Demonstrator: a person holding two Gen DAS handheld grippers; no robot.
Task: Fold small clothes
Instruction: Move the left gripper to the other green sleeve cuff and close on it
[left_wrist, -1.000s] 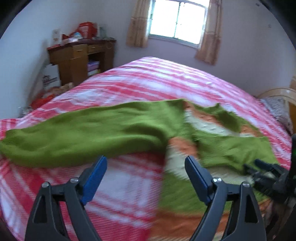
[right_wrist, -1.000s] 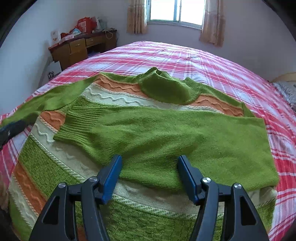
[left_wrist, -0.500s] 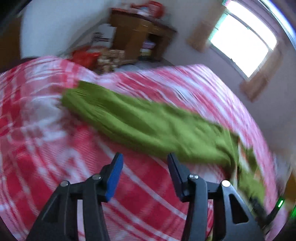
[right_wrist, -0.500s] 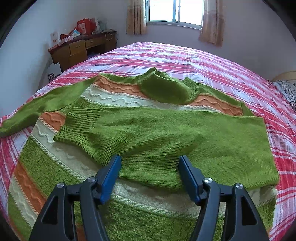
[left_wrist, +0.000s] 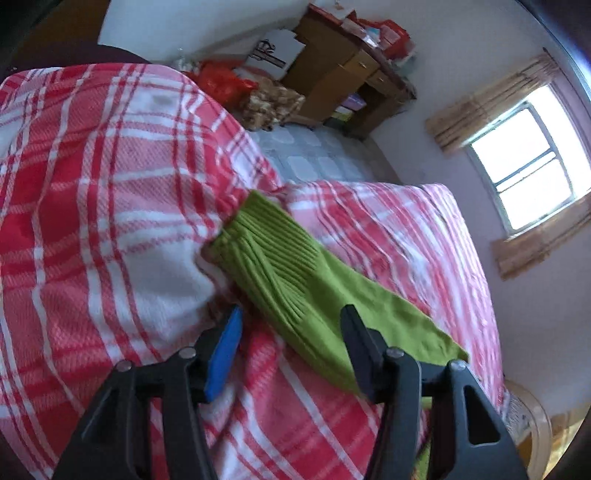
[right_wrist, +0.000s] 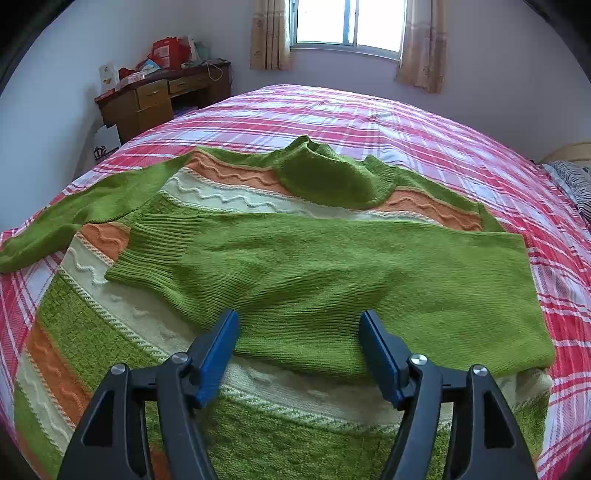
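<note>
Below, ribbed green knit cuff (left_wrist: 266, 243) between spread left claw (left_wrist: 291, 328) prongs.

sweater (right_wrist: 295, 258) hem cut off below right gripper (right_wrist: 299, 328), sleeve (left_wrist: 295, 280) passed behind left gripper (left_wrist: 291, 325) finger

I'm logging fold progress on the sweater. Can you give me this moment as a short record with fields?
garment: green striped sweater, flat on the plaid bedspread
right sleeve: folded across the chest
left sleeve: stretched out sideways, cuff near the bed edge
left gripper: open, straddling the left sleeve just behind the cuff
right gripper: open, over the folded sleeve, holding nothing
nearby: wooden desk, window
</note>
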